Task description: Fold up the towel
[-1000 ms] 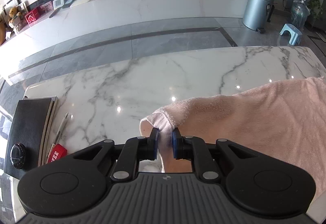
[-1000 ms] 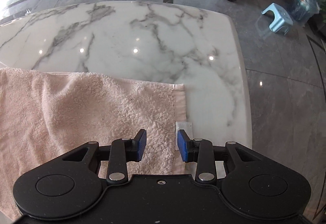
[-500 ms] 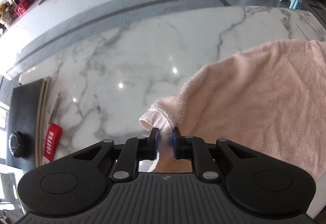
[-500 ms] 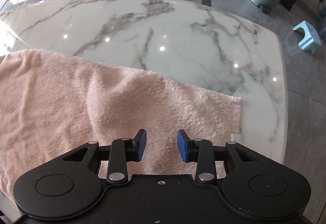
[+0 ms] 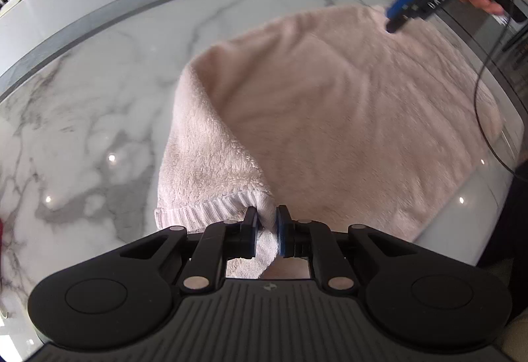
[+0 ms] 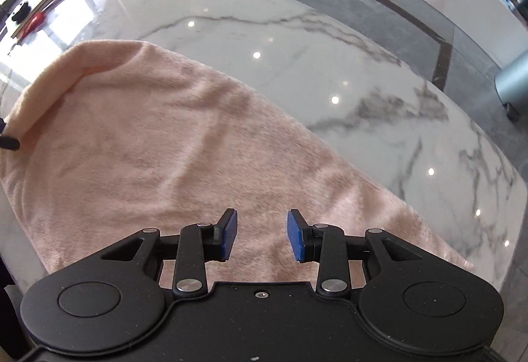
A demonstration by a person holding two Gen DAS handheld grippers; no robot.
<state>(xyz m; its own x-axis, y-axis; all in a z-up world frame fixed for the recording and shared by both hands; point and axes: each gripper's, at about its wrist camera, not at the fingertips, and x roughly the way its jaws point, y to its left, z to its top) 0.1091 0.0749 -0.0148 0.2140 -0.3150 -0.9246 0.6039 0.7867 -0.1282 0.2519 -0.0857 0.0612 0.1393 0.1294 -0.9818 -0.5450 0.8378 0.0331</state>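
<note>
While the towel (image 5: 330, 118) is spread on the marble table (image 5: 99, 118), its ribbed corner is pinched by the left gripper (image 5: 265, 231) (nearer), and the right gripper (image 6: 261, 238) is held spread, empty, above the far side.

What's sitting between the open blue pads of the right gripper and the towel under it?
Nothing; in the right wrist view the right gripper has open jaws over the pink towel, with no object between.

Bright daylight, glare spots on the marble table (image 6: 363, 72), motion-blurred, fisheye-bent edges.
</note>
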